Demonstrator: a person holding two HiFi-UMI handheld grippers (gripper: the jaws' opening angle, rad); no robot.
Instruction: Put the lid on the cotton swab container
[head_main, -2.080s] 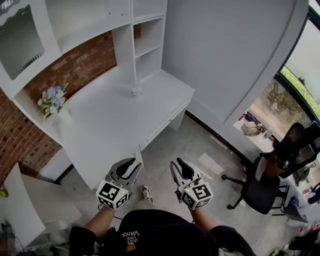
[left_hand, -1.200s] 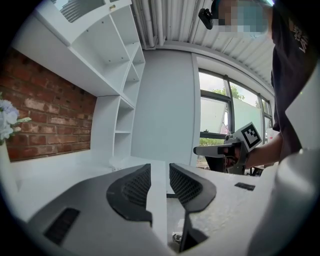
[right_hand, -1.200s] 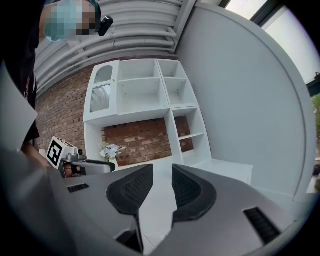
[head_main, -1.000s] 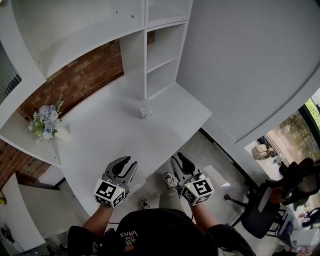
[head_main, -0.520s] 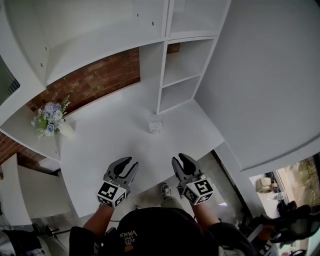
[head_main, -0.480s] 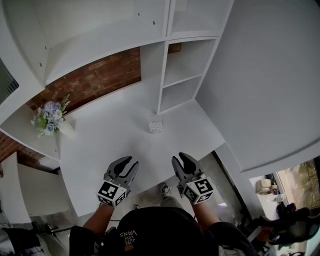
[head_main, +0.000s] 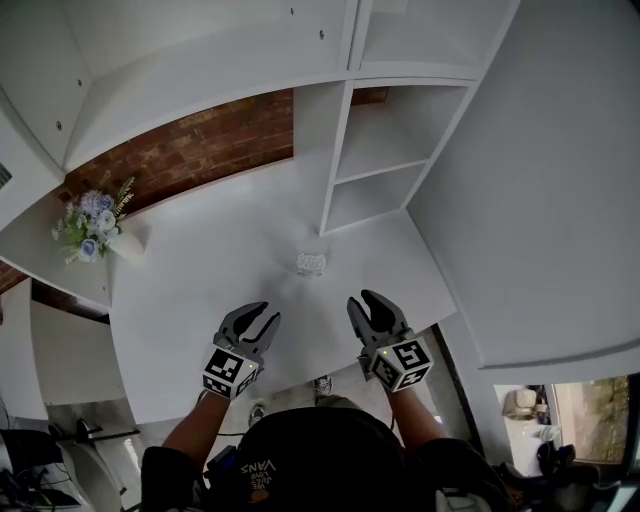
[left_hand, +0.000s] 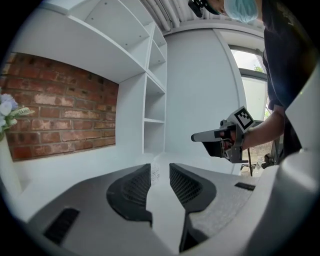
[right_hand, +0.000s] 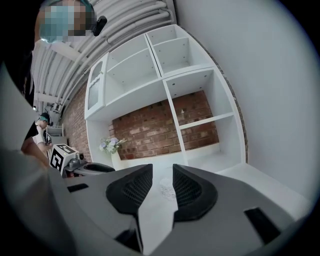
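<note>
Cotton swab container (head_main: 311, 263) seen on counter (head_main: 190, 290), well ahead of left tongs (head_main: 264, 318) and right tongs (head_main: 361, 300). Both found slightly parted, empty. Container judged light, stiff, slippery; sidewall grip advised. Lid not located.

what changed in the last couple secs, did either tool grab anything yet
The person stepped up to the desk: the left tool and right tool, earlier back by its near edge, now reach over its top, closer to the cotton swab container. Nothing was grabbed; both tools are open and empty. The container stayed where it was on the desk, as did the flowers.
</note>
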